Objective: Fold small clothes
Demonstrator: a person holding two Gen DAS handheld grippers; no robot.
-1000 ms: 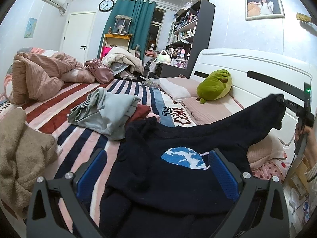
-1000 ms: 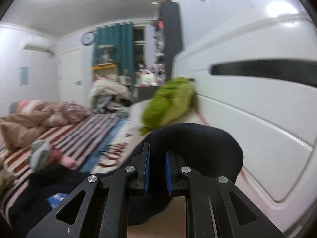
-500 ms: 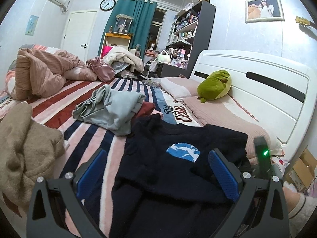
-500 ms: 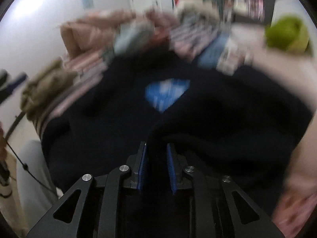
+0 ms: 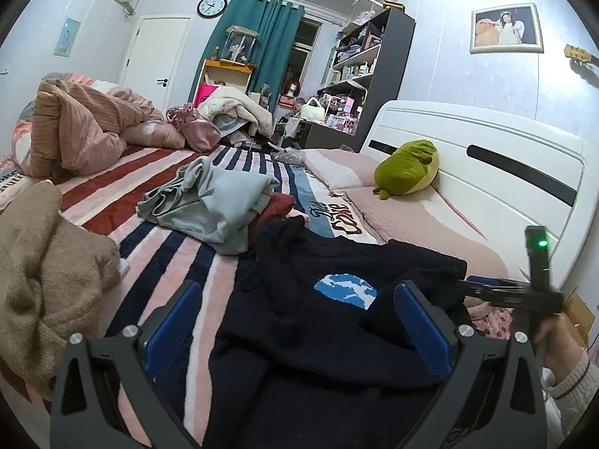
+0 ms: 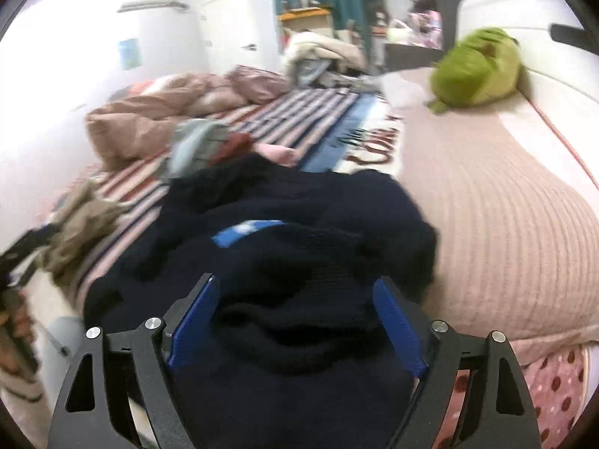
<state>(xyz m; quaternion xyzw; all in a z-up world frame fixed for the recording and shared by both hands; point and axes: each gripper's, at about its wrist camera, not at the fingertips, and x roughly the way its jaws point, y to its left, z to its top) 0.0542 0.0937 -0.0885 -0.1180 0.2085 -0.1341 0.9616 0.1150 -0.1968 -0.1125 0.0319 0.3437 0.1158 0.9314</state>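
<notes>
Striped bedding (image 5: 176, 254) covered the bed that served as the folding surface, in a cluttered bedroom. Nearest the cameras, the left gripper (image 5: 295, 321) stood with its blue pads wide apart over the lower part of a dark navy sweater (image 5: 318, 336), pressing on nothing. The right gripper (image 6: 295, 321) had just been opening; dark knit lay bunched between its pads (image 6: 194, 318), which stood clear of it, so the sleeve end (image 6: 299, 299) looked let go. That sleeve lay across the sweater's front, partly over the blue patch (image 5: 344, 290), which suggested the first sleeve fold was laid down. The far sleeve, toward the grey pile, still looked spread or rumpled, and the body was not yet folded in half, so most of this garment's fold seemed left to do.

Just beside the sweater on the left sat a tan fleece garment (image 5: 45, 280), unfolded. Beyond it lay a loose heap of grey clothes (image 5: 209, 202) over something dark red (image 5: 279, 204), also waiting. To the right lay a pink ribbed pillow (image 6: 498, 224), and farther back a green plush toy (image 5: 408, 168) rested against the white headboard (image 5: 468, 142). No finished stack showed anywhere, so the task looked early.
</notes>
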